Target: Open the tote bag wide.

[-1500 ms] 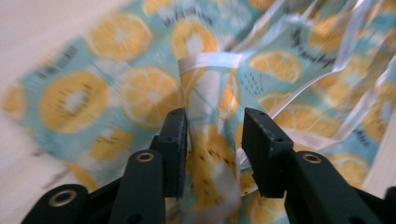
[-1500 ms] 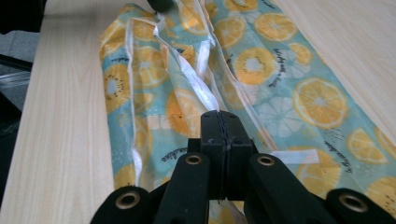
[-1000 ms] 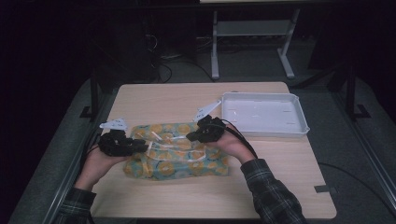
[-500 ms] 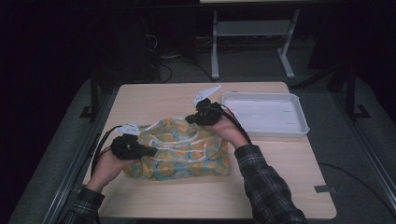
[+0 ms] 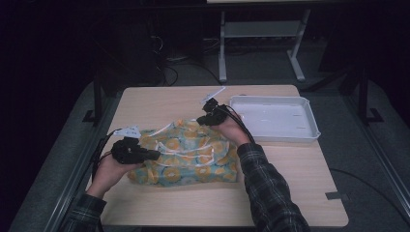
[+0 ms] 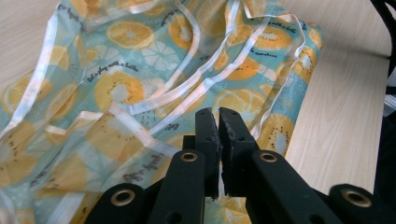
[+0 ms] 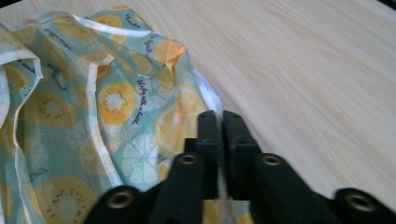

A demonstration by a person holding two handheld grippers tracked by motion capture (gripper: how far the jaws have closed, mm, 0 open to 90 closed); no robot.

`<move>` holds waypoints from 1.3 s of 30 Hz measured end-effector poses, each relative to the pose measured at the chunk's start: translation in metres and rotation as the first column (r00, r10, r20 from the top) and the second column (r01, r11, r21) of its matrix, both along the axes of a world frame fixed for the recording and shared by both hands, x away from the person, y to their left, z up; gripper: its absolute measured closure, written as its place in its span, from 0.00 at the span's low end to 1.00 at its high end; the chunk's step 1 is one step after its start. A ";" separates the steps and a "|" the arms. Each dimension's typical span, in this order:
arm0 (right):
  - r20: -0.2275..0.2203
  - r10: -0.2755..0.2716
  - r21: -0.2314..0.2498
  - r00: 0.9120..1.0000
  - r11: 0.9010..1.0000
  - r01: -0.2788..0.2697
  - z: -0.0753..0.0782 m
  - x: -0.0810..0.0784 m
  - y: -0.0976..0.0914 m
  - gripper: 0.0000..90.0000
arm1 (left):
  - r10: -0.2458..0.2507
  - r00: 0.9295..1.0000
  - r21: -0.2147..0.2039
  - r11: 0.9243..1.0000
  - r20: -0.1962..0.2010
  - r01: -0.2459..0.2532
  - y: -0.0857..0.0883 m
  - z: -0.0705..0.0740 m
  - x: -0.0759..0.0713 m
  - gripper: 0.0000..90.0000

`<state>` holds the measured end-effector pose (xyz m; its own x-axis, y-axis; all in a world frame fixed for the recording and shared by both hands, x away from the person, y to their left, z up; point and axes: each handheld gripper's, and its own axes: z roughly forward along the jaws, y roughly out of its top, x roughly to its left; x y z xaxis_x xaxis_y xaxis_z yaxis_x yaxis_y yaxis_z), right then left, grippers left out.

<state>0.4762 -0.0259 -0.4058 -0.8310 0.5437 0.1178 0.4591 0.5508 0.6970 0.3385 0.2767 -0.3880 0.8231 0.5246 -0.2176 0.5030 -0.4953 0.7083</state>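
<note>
A teal cloth (image 5: 193, 154) printed with orange and kiwi slices and edged in white tape lies crumpled on the wooden table (image 5: 290, 193). My left gripper (image 5: 153, 155) rests at the cloth's left edge. In the left gripper view its jaws (image 6: 218, 114) stand almost together over the cloth (image 6: 116, 88), with a thin bit of fabric caught low between them. My right gripper (image 5: 201, 120) is at the cloth's far edge. Its jaws (image 7: 219, 116) have just been opening slightly, and the white tape of the cloth (image 7: 112, 102) is still pinched between them.
A shallow white tray (image 5: 309, 130) stands at the table's far right, close to my right hand. Bare wood lies beyond the cloth and along the near edge. Cables trail from both grippers. Dark floor and a metal stand (image 5: 222, 53) lie behind the table.
My right gripper has moved away from me to the cloth's far edge, pulling that edge up with it. The left gripper has stayed at the left edge.
</note>
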 end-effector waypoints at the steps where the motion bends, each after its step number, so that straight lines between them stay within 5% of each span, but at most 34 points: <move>1: -0.001 0.000 -0.002 1.000 1.000 0.000 0.000 0.000 -0.001 0.88 | 0.003 1.000 -0.001 1.000 -0.004 -0.003 0.001 0.000 0.000 0.95; 7: 0.043 -0.038 0.014 0.998 0.999 0.038 0.018 -0.012 -0.012 0.62 | 0.032 1.000 -0.004 0.999 -0.002 -0.032 0.007 0.002 0.002 0.88; 16: 0.063 -0.017 0.047 0.998 0.999 0.014 0.034 -0.047 -0.038 0.56 | 0.071 0.997 -0.019 0.997 -0.008 -0.071 0.018 0.006 0.009 0.72; 27: 0.034 0.026 0.021 0.999 0.999 -0.027 0.018 -0.075 -0.058 0.54 | 0.124 0.992 0.015 0.992 0.013 -0.124 0.018 0.012 0.021 0.55; 39: 0.000 0.037 0.016 0.999 0.999 -0.037 0.003 -0.074 -0.066 0.48 | 0.112 0.994 0.082 0.990 0.012 -0.112 0.002 0.003 0.044 0.41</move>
